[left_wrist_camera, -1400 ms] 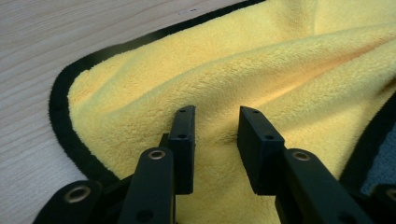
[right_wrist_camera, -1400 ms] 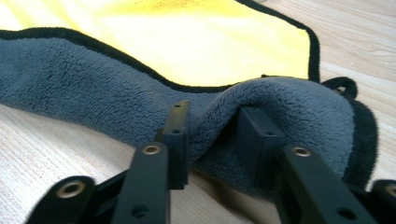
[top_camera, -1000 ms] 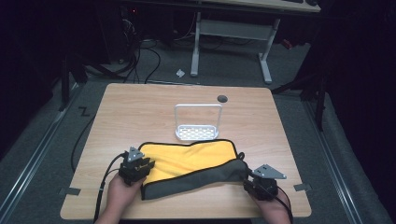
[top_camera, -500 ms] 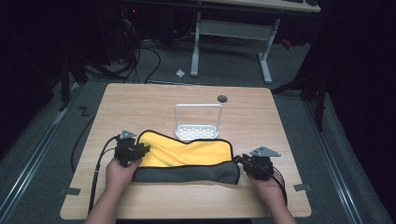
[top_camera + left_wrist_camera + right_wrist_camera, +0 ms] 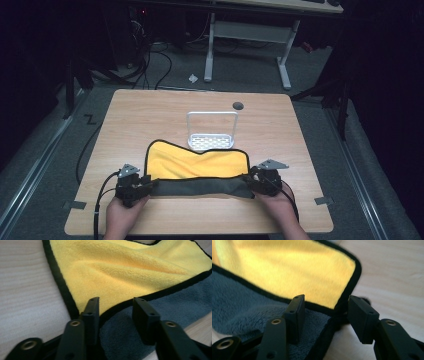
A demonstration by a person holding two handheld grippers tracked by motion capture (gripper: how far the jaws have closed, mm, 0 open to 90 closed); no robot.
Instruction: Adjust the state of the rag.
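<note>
From above, the yellow-and-grey cloth (image 5: 197, 172) lies folded on the worktop (image 5: 150, 112), my left gripper (image 5: 145, 186) and right gripper (image 5: 251, 180) at its ends, a white rack (image 5: 211, 131) just behind. My left gripper view: jaws just narrowed yet apart, straddling the cloth's corner. My right gripper view: jaws just widened, open over the fold's end.

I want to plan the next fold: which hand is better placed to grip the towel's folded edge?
Probably left: the left tool straddles the towel edge; the right tool hangs partly past its corner.
</note>
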